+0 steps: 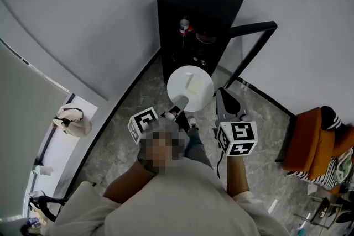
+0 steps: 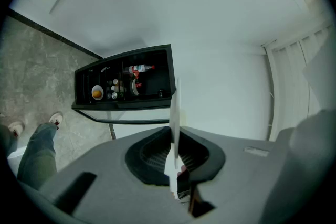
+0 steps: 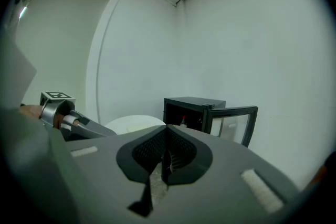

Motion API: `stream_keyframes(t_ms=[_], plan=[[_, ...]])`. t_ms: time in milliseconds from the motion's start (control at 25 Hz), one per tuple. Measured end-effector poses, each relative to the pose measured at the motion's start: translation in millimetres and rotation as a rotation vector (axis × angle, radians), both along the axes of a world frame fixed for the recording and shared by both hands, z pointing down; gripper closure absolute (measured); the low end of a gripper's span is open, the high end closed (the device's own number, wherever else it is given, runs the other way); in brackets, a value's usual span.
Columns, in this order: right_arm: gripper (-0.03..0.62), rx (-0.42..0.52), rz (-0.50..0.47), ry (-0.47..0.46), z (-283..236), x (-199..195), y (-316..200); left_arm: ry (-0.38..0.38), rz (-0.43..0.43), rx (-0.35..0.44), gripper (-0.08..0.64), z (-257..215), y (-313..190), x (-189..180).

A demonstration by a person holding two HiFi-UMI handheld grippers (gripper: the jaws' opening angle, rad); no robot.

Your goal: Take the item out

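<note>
White plate (image 2: 175,105) tight in left gripper (image 2: 173,140); right gripper (image 3: 165,138) closed.

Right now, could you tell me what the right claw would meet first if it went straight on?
Most likely the open black mini fridge, though depth is hard to judge; the white plate lies just left of that line.

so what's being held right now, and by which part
The left gripper clamps the white plate by its near rim; the right gripper is shut on nothing.
</note>
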State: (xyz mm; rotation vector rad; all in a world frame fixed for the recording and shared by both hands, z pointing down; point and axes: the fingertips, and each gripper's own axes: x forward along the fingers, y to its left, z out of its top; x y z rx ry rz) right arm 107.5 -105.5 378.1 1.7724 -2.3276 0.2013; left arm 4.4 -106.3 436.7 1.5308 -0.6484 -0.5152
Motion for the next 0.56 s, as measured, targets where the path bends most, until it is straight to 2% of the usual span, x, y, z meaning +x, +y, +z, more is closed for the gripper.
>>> stream_keyframes(t_ms=[560], plan=[[0.586, 0.0, 0.014, 0.018, -1.2, 3.5, 3.7, 0.006, -0.01, 0.003, 0.54, 0.0, -2.6, -1.9]])
